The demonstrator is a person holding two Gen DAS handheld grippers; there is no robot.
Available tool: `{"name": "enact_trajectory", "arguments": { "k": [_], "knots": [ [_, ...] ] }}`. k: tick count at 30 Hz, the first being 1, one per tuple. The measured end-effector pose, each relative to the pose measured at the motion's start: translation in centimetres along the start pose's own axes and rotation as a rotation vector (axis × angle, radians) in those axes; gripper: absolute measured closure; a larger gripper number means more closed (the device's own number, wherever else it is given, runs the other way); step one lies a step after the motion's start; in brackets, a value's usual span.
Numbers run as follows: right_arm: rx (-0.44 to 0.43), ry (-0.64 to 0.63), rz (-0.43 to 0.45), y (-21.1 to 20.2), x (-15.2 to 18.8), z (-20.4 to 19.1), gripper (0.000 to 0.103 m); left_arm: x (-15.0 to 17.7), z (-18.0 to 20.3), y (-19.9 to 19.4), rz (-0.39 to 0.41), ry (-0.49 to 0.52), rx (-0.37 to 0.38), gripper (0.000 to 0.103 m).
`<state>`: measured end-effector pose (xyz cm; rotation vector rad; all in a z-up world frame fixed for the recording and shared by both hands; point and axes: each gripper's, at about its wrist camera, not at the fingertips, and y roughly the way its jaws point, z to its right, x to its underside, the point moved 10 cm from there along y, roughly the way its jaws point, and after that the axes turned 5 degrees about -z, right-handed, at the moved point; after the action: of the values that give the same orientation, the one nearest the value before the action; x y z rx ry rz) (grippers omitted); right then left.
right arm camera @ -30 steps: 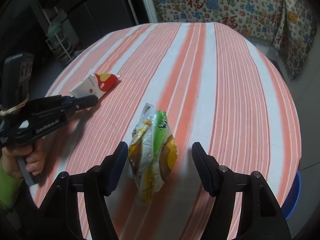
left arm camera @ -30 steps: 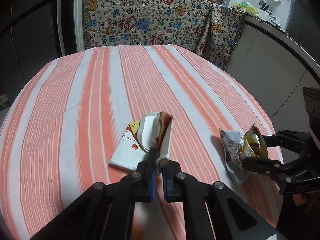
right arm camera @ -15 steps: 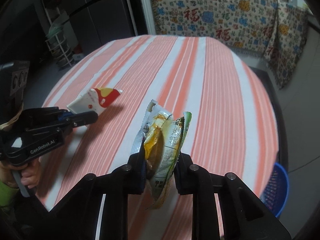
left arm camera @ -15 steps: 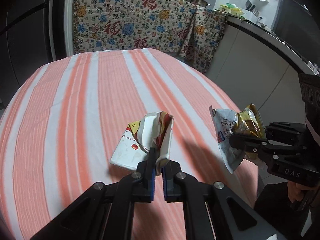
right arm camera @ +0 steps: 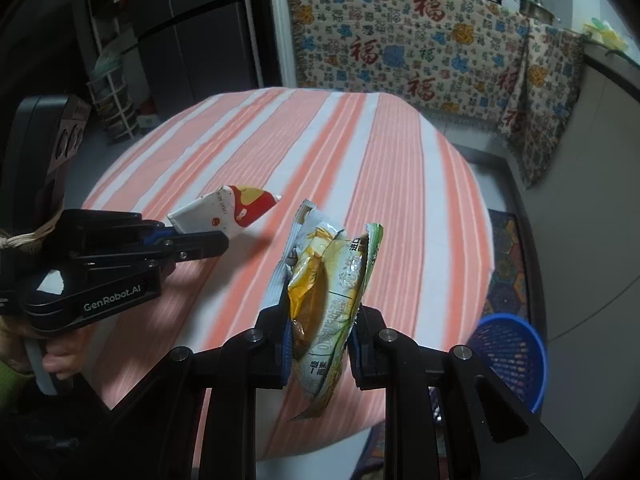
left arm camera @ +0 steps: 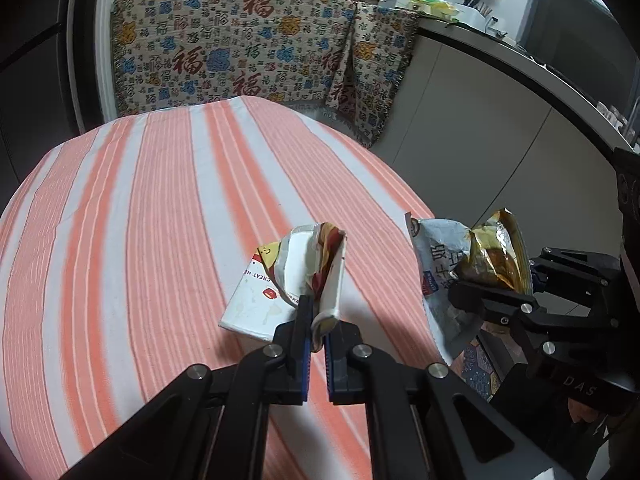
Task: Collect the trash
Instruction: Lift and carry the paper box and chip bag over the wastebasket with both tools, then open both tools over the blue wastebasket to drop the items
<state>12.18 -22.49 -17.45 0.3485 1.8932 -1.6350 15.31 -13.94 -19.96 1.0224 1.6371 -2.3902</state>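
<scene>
My left gripper [left arm camera: 316,334] is shut on a crumpled white and red wrapper [left arm camera: 296,280], which hangs in the air over the striped table [left arm camera: 140,240]. The right wrist view shows the same wrapper [right arm camera: 232,210] sticking out of that left gripper [right arm camera: 216,242]. My right gripper [right arm camera: 320,338] is shut on a green, yellow and silver snack bag [right arm camera: 328,280], lifted above the table's [right arm camera: 300,152] near edge. In the left wrist view that snack bag [left arm camera: 468,264] and the right gripper [left arm camera: 460,288] are beyond the table's right rim.
A blue mesh basket [right arm camera: 512,356] stands on the floor at the lower right, beside a patterned mat [right arm camera: 508,264]. A patterned cloth [left arm camera: 256,52] drapes the counter behind the table. A dark fridge [right arm camera: 192,40] stands at the back left. A hand [right arm camera: 60,358] grips the left tool's handle.
The right gripper closed on the snack bag and lifted it off the table. Both grippers have risen and moved toward the table's right edge with their wrappers.
</scene>
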Motion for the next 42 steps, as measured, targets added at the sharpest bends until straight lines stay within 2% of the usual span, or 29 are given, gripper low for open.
{"name": "enact_trajectory", "arguments": {
  "k": [9,18,25,32,37,42],
  "knots": [
    [0.007,0.076,0.016,-1.1,1.1,3.6,0.082,-0.7,5.0,1.4,-0.021,0.067,0.039,0.098],
    [0.101,0.231,-0.002,-4.1,4.8,13.3,0.082,-1.4,12.8,4.0,-0.055,0.152,0.133,0.098],
    [0.156,0.365,-0.037,-5.4,8.4,20.6,0.081,-1.9,20.2,7.2,-0.101,0.234,0.207,0.098],
    [0.172,0.495,-0.091,-3.9,11.4,27.3,0.081,-2.2,26.5,12.0,-0.152,0.277,0.260,0.098],
    [0.180,0.576,-0.145,-1.3,13.6,31.7,0.081,-2.4,28.8,16.3,-0.193,0.272,0.278,0.098],
    [0.145,0.649,-0.160,0.8,15.3,33.9,0.081,-2.6,30.2,19.3,-0.212,0.284,0.289,0.098]
  ]
}}
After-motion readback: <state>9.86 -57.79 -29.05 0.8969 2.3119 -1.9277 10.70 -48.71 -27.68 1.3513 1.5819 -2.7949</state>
